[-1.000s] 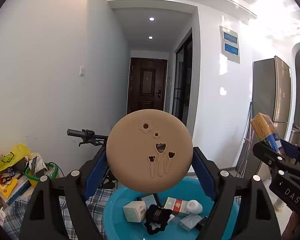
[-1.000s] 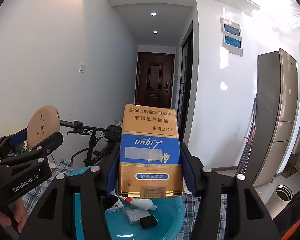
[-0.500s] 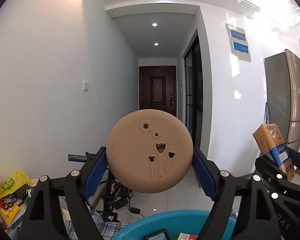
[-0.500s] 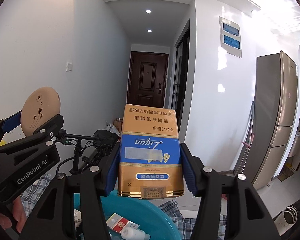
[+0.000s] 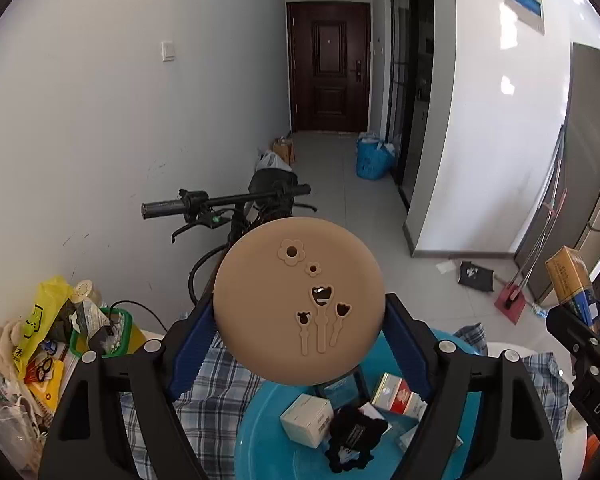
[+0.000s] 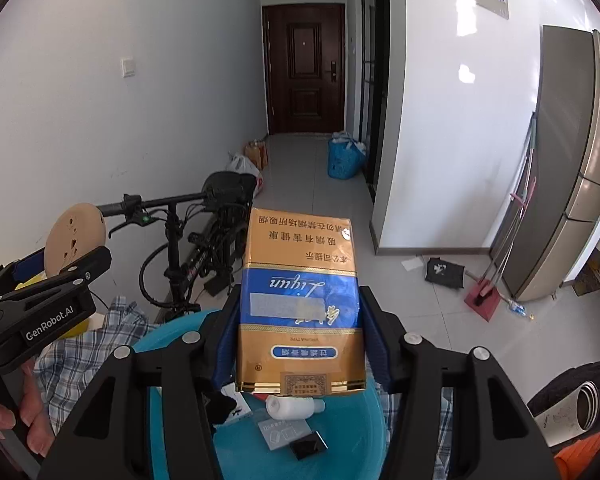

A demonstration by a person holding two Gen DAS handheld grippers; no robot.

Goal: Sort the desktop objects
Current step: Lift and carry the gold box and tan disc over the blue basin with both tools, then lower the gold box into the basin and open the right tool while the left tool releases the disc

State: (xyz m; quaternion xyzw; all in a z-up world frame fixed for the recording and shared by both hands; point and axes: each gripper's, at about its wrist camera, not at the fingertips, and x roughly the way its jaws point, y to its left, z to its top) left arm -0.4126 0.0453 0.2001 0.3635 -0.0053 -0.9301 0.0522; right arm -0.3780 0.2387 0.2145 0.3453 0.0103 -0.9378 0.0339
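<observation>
Both loads hang right above the blue basin

The left hand-held gripper [image 5: 298,320] clamps the tan round disc [image 5: 298,300] face-on; the right hand-held gripper [image 6: 300,332] squeezes the gold-and-blue carton [image 6: 298,300], long axis pointing away. The blue basin [image 6: 340,440] lies below and just ahead of both, the right one looking more squarely over it.

Below both tools: blue basin [image 5: 256,432] crowded with small boxes [image 5: 306,426], a white bottle [image 6: 294,406] and a black pouch [image 5: 354,438]; little bare floor inside. Ahead-left: bicycle handlebar [image 5: 228,202] barring the way. Left: heaped clutter [image 5: 56,344] on the checked cloth [image 5: 216,396]. Ahead-right: open air over tiled floor [image 5: 340,184].
</observation>
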